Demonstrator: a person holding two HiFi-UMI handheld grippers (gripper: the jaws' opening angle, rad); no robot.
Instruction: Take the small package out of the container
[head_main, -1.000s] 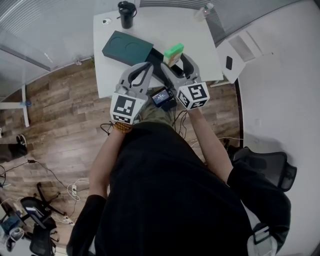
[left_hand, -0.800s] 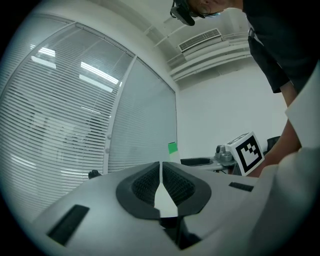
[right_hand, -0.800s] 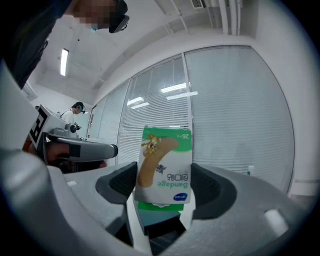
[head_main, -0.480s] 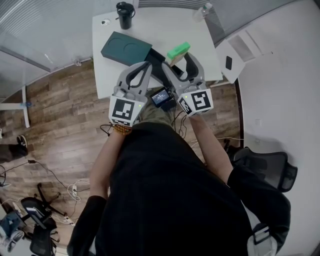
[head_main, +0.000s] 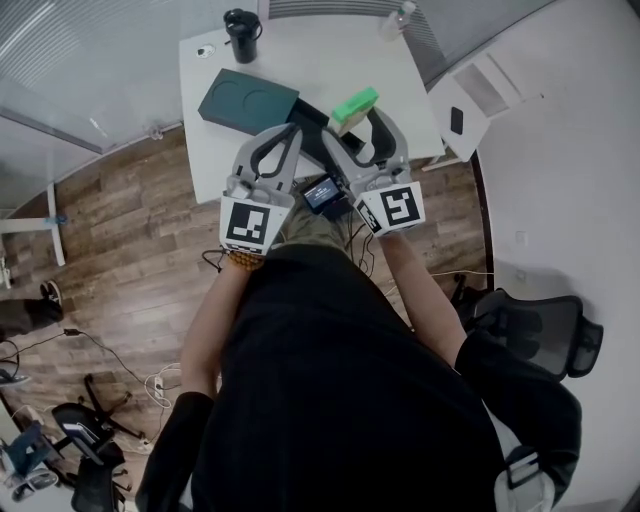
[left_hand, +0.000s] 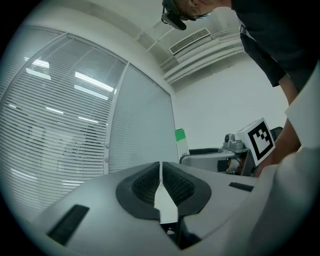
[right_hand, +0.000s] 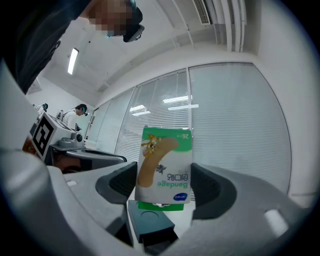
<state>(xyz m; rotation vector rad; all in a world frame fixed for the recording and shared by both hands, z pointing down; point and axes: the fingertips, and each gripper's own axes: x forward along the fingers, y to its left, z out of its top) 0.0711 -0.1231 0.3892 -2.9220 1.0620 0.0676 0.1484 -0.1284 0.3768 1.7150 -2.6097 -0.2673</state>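
1. A black cup (head_main: 240, 22) stands at the far left corner of the white tabletop (head_main: 330, 60), a small round object (head_main: 205, 50) near it
2. A clear bottle (head_main: 397, 20) sits at the far right corner
3. A black office chair (head_main: 530, 335) stands well apart

Clamped a green-and-white bandage box (right_hand: 164, 167), print upside down; showed a dark green container (right_hand: 150, 222) below it, blinds (right_hand: 235, 110) behind.

The head view looks steeply down from above the person onto the far worktop (head_main: 300, 65), the left hand-held gripper (head_main: 290, 130) and the right hand-held gripper (head_main: 352, 116). Each gripper view sits close behind its own jaws, tilted up toward blinds (left_hand: 75, 125) and ceiling (right_hand: 165, 45). All three views share the small package (head_main: 356, 103), and each gripper view catches the other gripper.
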